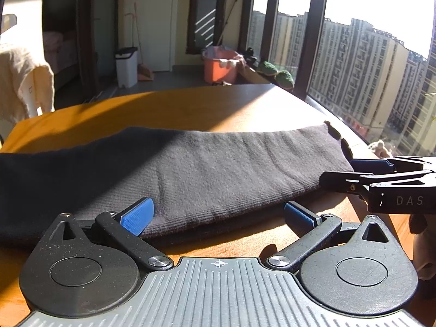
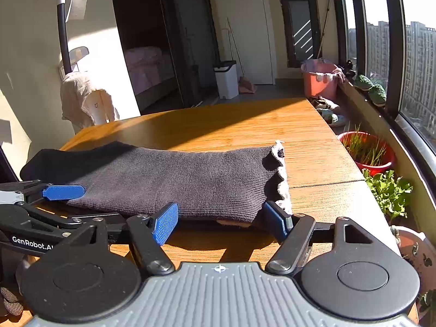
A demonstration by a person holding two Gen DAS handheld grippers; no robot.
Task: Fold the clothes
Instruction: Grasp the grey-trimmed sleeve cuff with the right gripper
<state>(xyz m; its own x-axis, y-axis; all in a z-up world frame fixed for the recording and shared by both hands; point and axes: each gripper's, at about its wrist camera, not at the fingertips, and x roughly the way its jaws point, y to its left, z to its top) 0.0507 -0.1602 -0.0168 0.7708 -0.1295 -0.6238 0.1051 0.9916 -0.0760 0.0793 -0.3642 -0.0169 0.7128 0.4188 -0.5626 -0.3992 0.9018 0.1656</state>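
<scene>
Nearest the lens in each wrist view, a claw is seen spread wide over the near hem of the garment: the left claw [image 1: 218, 215] and the right claw [image 2: 220, 222] are both released, nothing being held between the blue pads. Largest in the scene, the wooden surface [image 2: 245, 120] is lit by strong sun, with plenty of bare board left beyond and to the right of the cloth, so room for sweeping a fold away from the person is judged ample; its right edge, however, runs close to the window side, where potted plants [image 2: 366, 150] stand on the floor below. On the near part of this surface the dark ribbed knit garment [image 1: 190, 169] is laid flat, already doubled, its layered edge facing the claws. It is judged light, soft and limp, with a slightly grippy ribbed weave, so it would sag and drag rather than hold shape if lifted by one point. A hold on both layers at the near edge, one claw toward each end, is judged best. At its right end a scalloped trim [image 2: 280, 169] is seen, curling up loosely; being thin and frilly, it is judged a poor place to pinch.
</scene>
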